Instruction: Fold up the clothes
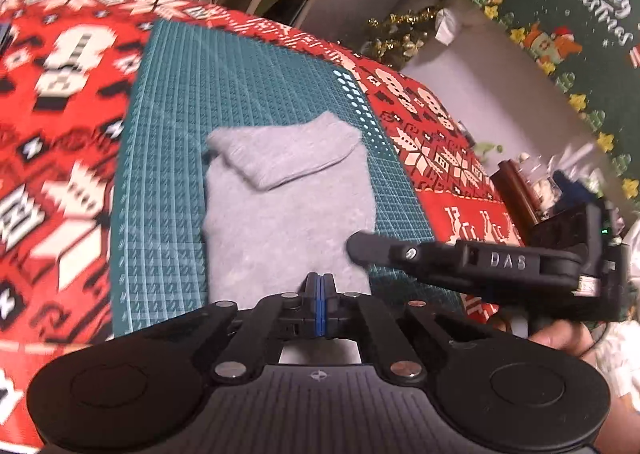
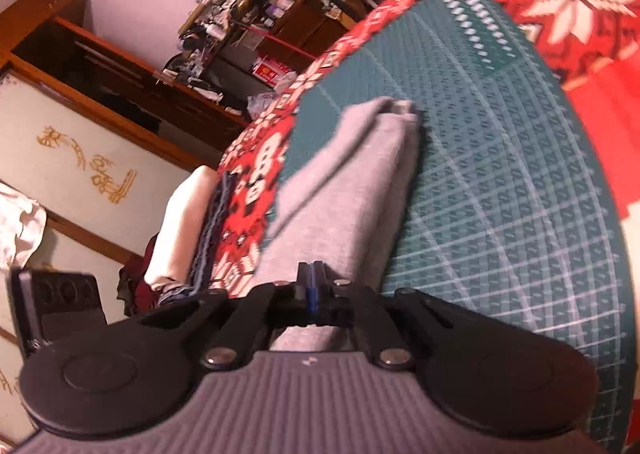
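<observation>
With both pairs of tongs pinched shut on the near hem of the gray garment [image 1: 288, 193], I was midway through a fold on the green cutting mat [image 1: 168, 157], which lay over the red patterned tablecloth [image 1: 60, 93]. My left gripper [image 1: 320, 286] and right gripper [image 2: 310, 286] each clamped the cloth's edge; its far end already lay doubled back, sleeve folded across. The next move, as I judged it, called for lifting both corners evenly and carrying the hem forward without letting the layers slip.
</observation>
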{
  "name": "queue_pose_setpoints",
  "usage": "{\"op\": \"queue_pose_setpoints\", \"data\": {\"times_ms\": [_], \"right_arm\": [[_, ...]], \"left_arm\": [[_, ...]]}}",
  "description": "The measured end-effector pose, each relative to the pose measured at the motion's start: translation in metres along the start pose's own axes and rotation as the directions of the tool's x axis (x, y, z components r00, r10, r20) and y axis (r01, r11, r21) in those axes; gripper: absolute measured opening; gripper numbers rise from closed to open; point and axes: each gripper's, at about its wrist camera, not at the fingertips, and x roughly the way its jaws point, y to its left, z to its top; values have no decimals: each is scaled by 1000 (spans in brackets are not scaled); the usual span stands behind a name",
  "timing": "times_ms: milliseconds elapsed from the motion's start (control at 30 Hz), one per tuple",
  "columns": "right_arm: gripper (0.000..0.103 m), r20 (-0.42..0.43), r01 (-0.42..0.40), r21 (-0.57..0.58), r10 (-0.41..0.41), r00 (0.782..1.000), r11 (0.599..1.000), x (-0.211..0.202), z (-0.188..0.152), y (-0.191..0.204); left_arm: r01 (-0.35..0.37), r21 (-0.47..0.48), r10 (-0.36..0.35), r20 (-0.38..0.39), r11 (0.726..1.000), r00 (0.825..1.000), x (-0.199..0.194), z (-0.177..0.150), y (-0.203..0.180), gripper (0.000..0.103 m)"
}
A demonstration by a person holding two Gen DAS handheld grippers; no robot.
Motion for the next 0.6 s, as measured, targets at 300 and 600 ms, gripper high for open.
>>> {"op": "queue_pose_setpoints", "data": {"times_ms": [300, 600], "right_arm": [[1, 1, -2, -9, 2, 1000, 1000, -21, -8, 13], [0, -53, 19, -34, -21, 998, 999, -14, -39, 18]], "left_arm": [[32, 4, -32, 2, 999, 999, -27, -15, -9, 2], [36, -31, -37, -16, 999, 999, -15, -24, -4, 2]]}}
